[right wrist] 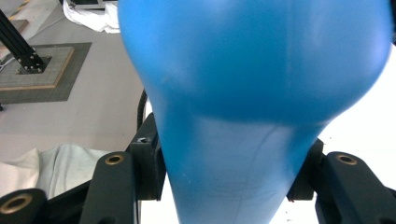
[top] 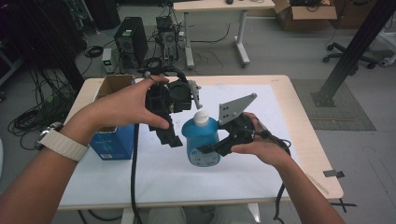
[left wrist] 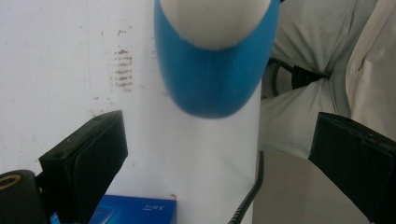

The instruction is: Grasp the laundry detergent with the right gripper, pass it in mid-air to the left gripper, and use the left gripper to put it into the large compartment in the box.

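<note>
A blue bottle (top: 201,140) with a white cap (top: 201,118) stands upright over the white mat, near the table's middle. My right gripper (top: 215,148) is shut on its lower body from the right; in the right gripper view the black jaws press both sides of the bottle (right wrist: 252,60). My left gripper (top: 177,127) hangs just left of the bottle's top, held in a hand, and is open. In the left gripper view its jaws stand wide apart with nothing between them, and the bottle (left wrist: 215,79) lies a little beyond their tips.
A blue box (top: 112,142) stands at the table's left, with an open cardboard box (top: 114,85) behind it. A white mat (top: 243,172) covers the tabletop. The left gripper's cable (top: 134,177) drops over the near edge. A computer tower and a desk stand on the floor beyond.
</note>
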A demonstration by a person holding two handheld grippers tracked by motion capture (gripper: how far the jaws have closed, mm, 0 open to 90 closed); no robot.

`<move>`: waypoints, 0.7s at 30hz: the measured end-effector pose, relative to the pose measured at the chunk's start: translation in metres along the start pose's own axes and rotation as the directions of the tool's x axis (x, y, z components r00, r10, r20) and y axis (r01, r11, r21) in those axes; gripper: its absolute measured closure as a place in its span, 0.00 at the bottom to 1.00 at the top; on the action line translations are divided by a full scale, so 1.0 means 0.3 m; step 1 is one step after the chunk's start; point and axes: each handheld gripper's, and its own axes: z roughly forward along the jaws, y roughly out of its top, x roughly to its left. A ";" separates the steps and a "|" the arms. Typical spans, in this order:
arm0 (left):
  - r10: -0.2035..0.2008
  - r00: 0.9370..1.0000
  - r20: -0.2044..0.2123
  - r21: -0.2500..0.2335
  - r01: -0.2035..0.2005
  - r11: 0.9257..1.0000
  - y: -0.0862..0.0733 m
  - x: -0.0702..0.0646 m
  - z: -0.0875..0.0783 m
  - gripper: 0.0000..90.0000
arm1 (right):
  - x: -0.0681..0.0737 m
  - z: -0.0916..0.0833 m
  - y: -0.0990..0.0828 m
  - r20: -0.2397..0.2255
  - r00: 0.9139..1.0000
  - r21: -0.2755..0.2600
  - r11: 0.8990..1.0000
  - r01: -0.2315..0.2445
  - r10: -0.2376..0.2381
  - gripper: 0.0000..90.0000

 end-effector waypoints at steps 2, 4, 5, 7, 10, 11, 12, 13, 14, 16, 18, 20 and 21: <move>0.001 1.000 0.001 -0.002 -0.001 1.000 0.002 0.000 0.001 0.05 | -0.002 0.014 0.011 -0.001 1.000 0.000 1.000 0.008 -0.008 0.49; 0.000 1.000 -0.003 -0.002 0.000 1.000 0.005 0.000 0.002 0.05 | -0.003 0.018 0.015 -0.003 1.000 0.000 1.000 0.010 -0.010 0.49; -0.002 1.000 -0.005 -0.002 0.002 1.000 0.005 0.001 0.003 0.05 | -0.002 0.021 0.018 -0.006 1.000 0.000 1.000 0.009 -0.009 0.49; 0.000 1.000 -0.005 -0.005 0.000 1.000 0.006 0.003 0.002 0.05 | -0.002 0.026 0.024 -0.007 1.000 0.000 1.000 0.012 -0.012 0.49; -0.005 1.000 -0.010 -0.009 0.005 1.000 0.007 0.005 0.002 0.05 | -0.005 0.037 0.035 -0.010 1.000 0.002 1.000 0.015 -0.015 0.49; -0.006 1.000 -0.012 -0.012 0.006 1.000 0.007 0.005 0.002 0.05 | -0.005 0.040 0.038 -0.011 1.000 0.004 1.000 0.015 -0.015 0.49; -0.008 1.000 -0.013 -0.014 0.007 1.000 0.007 0.005 0.003 0.05 | -0.005 0.040 0.038 -0.011 1.000 0.004 1.000 0.015 -0.015 0.49; -0.009 1.000 -0.014 -0.016 0.009 1.000 0.007 0.005 0.004 0.05 | -0.006 0.045 0.042 -0.013 1.000 0.004 1.000 0.016 -0.016 0.49; -0.011 1.000 -0.015 -0.017 0.010 1.000 0.007 0.006 0.004 0.05 | -0.006 0.047 0.045 -0.014 1.000 0.004 1.000 0.015 -0.015 0.49; -0.008 1.000 -0.017 -0.016 0.008 1.000 0.008 0.007 0.004 0.05 | -0.006 0.051 0.050 -0.015 1.000 0.004 1.000 0.018 -0.018 0.49; -0.010 1.000 -0.018 -0.017 0.010 1.000 0.009 0.008 0.005 0.05 | -0.006 0.052 0.052 -0.016 1.000 0.003 1.000 0.018 -0.018 0.49; -0.014 1.000 -0.017 -0.020 0.014 1.000 0.011 0.008 0.007 0.05 | -0.006 0.057 0.061 -0.017 1.000 0.002 1.000 0.023 -0.023 0.49; -0.012 1.000 -0.018 -0.020 0.012 1.000 0.013 0.009 0.008 0.05 | -0.005 0.059 0.063 -0.017 1.000 0.002 1.000 0.023 -0.023 0.49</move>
